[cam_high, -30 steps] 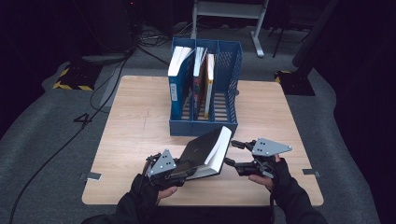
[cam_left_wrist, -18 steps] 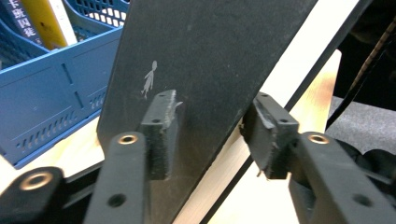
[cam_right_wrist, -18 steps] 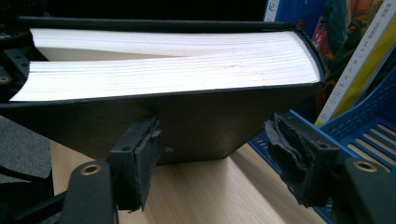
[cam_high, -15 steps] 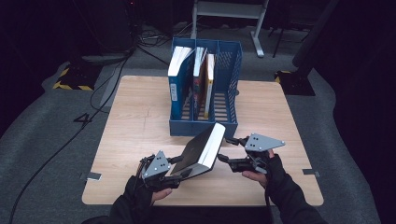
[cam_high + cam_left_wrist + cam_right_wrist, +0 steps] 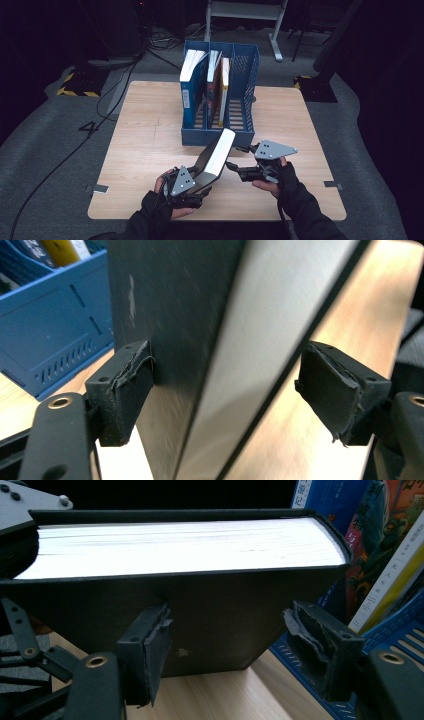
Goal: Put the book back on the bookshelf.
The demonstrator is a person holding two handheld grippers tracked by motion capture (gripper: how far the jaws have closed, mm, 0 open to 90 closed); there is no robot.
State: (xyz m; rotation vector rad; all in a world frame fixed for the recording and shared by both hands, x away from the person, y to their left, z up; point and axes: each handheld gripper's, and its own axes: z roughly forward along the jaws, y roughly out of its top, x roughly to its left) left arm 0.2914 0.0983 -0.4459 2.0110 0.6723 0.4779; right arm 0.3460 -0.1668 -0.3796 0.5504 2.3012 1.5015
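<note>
A thick black book (image 5: 215, 157) with white page edges stands tilted at the table's near middle, its upper end toward the blue rack (image 5: 220, 136). My left gripper (image 5: 201, 181) is shut on the book's lower end. In the left gripper view one pad (image 5: 127, 385) presses the dark cover (image 5: 190, 330) and the other pad sits close by the far cover. My right gripper (image 5: 233, 165) is open just right of the book. In the right gripper view (image 5: 235, 645) the book's cover and pages (image 5: 185, 545) lie just beyond its spread pads.
The blue rack (image 5: 400, 630) has three slots and holds several upright books (image 5: 220, 85), right behind the black book. The wooden table (image 5: 150, 130) has bare room left and right of the rack. Beyond it are cables on a dark floor and a metal stand.
The black book has tipped up from lying low to a steep tilt, its top end now nearer the rack. The left gripper has moved with it. The right gripper has edged toward the book.
</note>
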